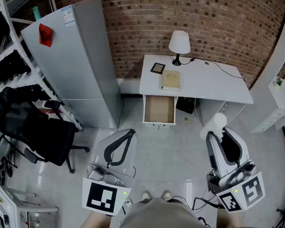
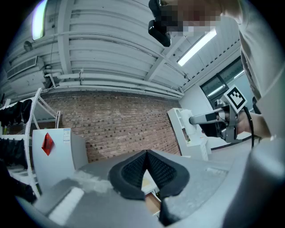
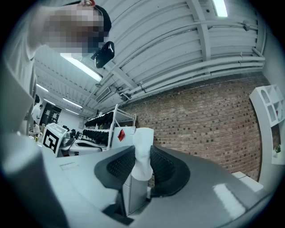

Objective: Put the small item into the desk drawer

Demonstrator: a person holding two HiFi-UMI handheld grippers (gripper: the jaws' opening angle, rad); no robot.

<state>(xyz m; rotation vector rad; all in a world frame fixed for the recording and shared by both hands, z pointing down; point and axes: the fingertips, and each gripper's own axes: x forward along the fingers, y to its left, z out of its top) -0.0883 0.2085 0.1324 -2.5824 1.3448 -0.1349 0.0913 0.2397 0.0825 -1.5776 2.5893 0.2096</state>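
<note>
The small white item [image 1: 214,125] sticks up from between the pads of my right gripper [image 1: 217,136], which is shut on it and held low at the right. In the right gripper view the white item [image 3: 143,147] is pinched between the two dark ribbed pads [image 3: 165,171]. My left gripper [image 1: 126,136] hangs at the lower left, its jaws shut with nothing between them, the tips meeting in the left gripper view [image 2: 146,154]. The desk drawer [image 1: 159,110] stands pulled open and looks bare inside, under the white desk [image 1: 206,85], well ahead of both grippers.
On the desk stand a white lamp [image 1: 179,43], a tan book [image 1: 171,80] and a small dark frame [image 1: 157,68]. A grey fridge [image 1: 76,62] stands left of the desk, a black office chair [image 1: 35,129] further left, a white shelf unit [image 1: 283,90] at right. Cables lie near my feet.
</note>
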